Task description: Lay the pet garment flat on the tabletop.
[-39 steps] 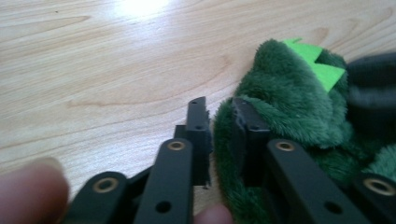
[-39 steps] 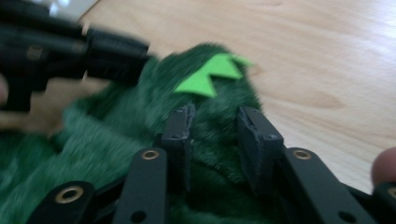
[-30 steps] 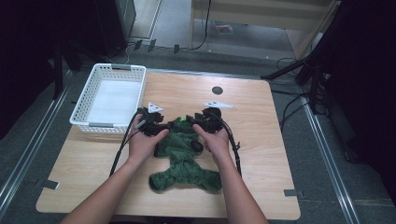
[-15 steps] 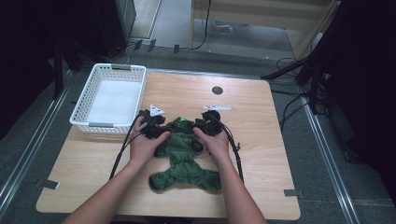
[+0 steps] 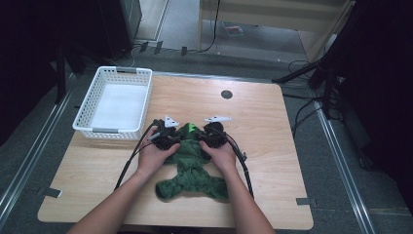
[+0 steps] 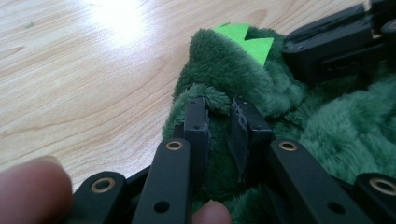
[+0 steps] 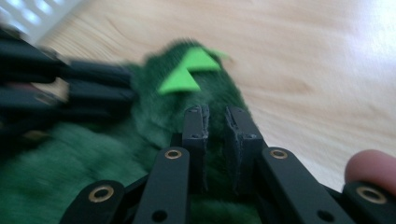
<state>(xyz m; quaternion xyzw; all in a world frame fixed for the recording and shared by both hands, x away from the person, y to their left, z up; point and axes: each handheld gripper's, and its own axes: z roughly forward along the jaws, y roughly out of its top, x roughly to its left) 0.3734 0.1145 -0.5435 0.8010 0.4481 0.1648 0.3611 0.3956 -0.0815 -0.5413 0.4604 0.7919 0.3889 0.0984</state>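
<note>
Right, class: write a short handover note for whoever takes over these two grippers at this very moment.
Left gripper: jaws nearly closed, pinching a fold of the green plush garment at its top left edge.
Right gripper: jaws close together on the plush at the top right; blur hides how firm the grip is.
Garment: flat on the wooden table, bright green spikes at the end away from the person.
White basket: at the table's far left, nothing in it.
Done: both top corners gripped.
Left: probably lift or fold it, perhaps move it to the basket.

White basket at the wooden table's far left corner
</note>
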